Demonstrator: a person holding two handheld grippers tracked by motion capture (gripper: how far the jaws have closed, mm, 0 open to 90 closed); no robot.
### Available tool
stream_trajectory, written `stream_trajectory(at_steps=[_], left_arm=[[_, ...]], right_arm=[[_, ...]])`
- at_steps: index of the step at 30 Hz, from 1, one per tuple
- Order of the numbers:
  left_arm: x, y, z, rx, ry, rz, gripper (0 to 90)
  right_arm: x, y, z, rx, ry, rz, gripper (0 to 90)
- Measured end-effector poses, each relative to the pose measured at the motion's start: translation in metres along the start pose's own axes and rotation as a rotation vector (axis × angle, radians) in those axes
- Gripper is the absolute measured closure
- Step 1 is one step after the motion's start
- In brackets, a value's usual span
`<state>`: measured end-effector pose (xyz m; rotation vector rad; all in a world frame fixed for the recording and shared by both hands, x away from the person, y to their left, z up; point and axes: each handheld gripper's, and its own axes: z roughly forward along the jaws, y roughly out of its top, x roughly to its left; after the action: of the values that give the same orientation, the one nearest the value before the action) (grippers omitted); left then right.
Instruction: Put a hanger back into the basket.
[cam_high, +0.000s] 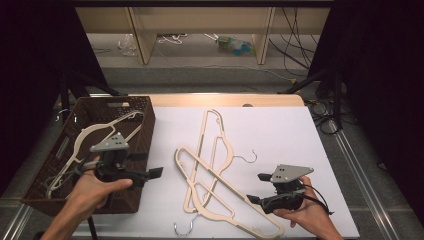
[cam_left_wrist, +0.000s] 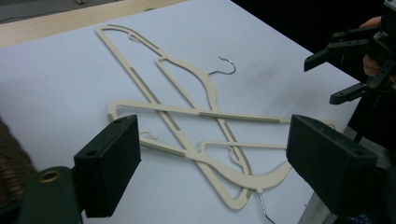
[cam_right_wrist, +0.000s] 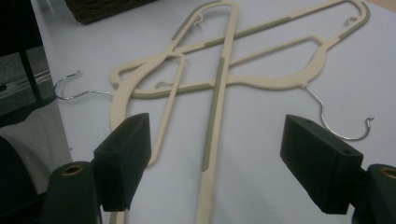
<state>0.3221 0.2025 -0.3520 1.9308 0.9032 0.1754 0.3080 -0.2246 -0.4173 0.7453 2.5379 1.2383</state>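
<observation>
2 cream plastic hangers (cam_high: 215, 172) lie crossed on the white table sheet (cam_high: 280, 130): 1 runs long-axis from far centre toward the near edge with its wire hook (cam_high: 248, 157) curling right, the other slants from mid-left to near-right, chrome hook (cam_high: 184, 227) at the near edge. A 3rd cream hanger (cam_high: 95, 137) rests diagonally in the brown woven basket (cam_high: 142, 130) at left. Left gripper (cam_high: 152, 173) above the basket's near corner and right gripper (cam_high: 256, 189) just beside the slanted hanger's near-right end both have jaws spread, nothing between them; no earlier frame to compare.
</observation>
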Motion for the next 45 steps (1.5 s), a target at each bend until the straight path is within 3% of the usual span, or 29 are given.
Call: stream_trajectory(at_steps=[1, 6, 9, 12, 17, 19, 32, 45], left_arm=[[-0.007, -0.004, 0.008, 0.008, -0.001, 0.017, 17.7], [-0.017, -0.014, 0.022, 0.001, -0.002, 0.028, 17.7], [-0.023, -0.029, 0.034, 0.005, -0.004, 0.045, 17.7], [-0.025, -0.036, 0.040, 0.000, -0.008, 0.041, 17.7], [-0.032, -0.049, 0.053, 0.041, -0.022, 0.063, 17.7], [-0.035, -0.056, 0.059, 0.032, -0.026, 0.061, 17.7], [-0.037, -0.068, 0.061, 0.053, -0.023, 0.088, 17.7], [-0.037, -0.069, 0.059, 0.054, -0.034, 0.078, 17.6]], right_arm=[[0.004, -0.001, 0.000, 0.013, 0.001, 0.010, 25.2], [0.010, -0.006, 0.003, 0.033, -0.001, 0.022, 25.0], [0.015, -0.009, 0.007, 0.055, 0.005, 0.031, 25.0], [0.021, -0.011, 0.012, 0.087, 0.018, 0.027, 25.0], [0.029, -0.014, 0.020, 0.120, 0.031, 0.014, 25.2], [0.035, -0.016, 0.024, 0.139, 0.042, 0.005, 25.4], [0.048, -0.020, 0.037, 0.178, 0.063, -0.020, 25.8], [0.056, -0.023, 0.046, 0.243, 0.088, -0.010, 28.9]])
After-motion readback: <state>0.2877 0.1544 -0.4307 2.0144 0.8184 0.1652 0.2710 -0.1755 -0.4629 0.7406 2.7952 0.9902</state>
